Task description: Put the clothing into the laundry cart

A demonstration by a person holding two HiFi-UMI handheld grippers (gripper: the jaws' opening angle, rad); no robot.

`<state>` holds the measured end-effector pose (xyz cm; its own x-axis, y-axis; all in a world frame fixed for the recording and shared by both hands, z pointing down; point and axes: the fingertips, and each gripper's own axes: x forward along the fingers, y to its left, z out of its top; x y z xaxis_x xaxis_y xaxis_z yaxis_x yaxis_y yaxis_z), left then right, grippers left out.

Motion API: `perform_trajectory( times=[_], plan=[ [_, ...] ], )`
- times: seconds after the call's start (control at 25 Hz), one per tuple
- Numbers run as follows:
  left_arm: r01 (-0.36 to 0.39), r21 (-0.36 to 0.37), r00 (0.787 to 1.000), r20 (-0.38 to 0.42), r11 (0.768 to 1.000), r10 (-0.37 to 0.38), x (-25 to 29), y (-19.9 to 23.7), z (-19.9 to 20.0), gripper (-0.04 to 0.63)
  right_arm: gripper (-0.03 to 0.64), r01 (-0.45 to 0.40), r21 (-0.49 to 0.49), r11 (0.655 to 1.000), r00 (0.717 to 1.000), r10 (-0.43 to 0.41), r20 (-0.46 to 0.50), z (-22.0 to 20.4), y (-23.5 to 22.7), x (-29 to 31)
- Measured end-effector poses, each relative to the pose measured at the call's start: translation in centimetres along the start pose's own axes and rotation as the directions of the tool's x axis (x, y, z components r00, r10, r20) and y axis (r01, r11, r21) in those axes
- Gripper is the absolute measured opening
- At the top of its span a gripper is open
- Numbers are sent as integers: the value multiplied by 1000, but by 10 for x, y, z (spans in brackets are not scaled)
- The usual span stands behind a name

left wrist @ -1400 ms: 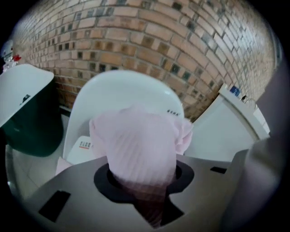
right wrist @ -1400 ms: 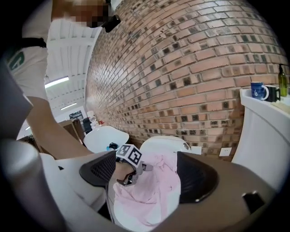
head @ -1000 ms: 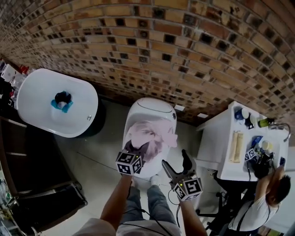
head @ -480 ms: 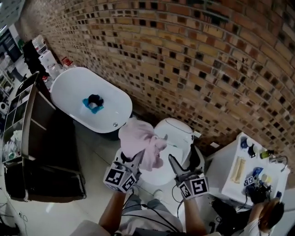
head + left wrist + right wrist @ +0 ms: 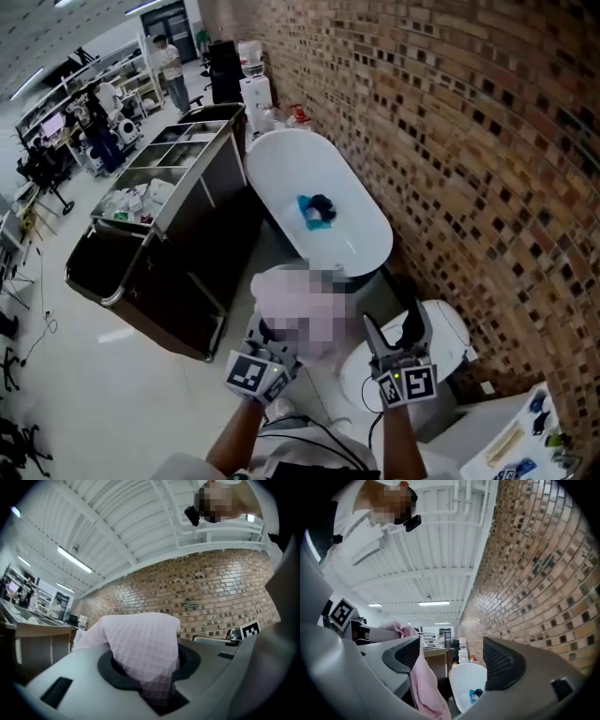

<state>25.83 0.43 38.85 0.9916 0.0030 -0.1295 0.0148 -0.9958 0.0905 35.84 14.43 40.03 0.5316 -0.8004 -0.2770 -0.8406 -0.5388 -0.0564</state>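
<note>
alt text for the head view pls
Seen from above, the left gripper holds a pink garment up while the right gripper hangs open and empty over a white toilet. A dark cart stands to the left, a white bathtub along the brick wall.

My left gripper (image 5: 149,679) has its jaws clamped tight on the pink waffle-weave garment (image 5: 140,639), and the cloth bunches up above them. Beyond the jaws I see a brick wall (image 5: 206,585) under a white ceiling (image 5: 117,522), with a brown cabinet (image 5: 33,644) off to their left.
</note>
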Motion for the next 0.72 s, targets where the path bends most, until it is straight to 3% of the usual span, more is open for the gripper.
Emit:
perform_trajectory(
  times=[0.12,0.28,0.44,0.72],
  plan=[
    [-100,17,994,33,995,99,-40,42,26,123,439,-134,65,989,991,133,21,-3,65,41],
    [-241,77,969,68,967,236,-101,105,34,123,439,-307,71,949,952,305,41,-5,154,88],
    [-318,28,942,124,948,312,-141,139,70,123,439,-416,68,907,909,413,52,-7,221,122],
    [-467,25,873,171,884,457,-209,214,80,123,437,-569,85,818,822,567,54,-25,325,163]
  ],
)
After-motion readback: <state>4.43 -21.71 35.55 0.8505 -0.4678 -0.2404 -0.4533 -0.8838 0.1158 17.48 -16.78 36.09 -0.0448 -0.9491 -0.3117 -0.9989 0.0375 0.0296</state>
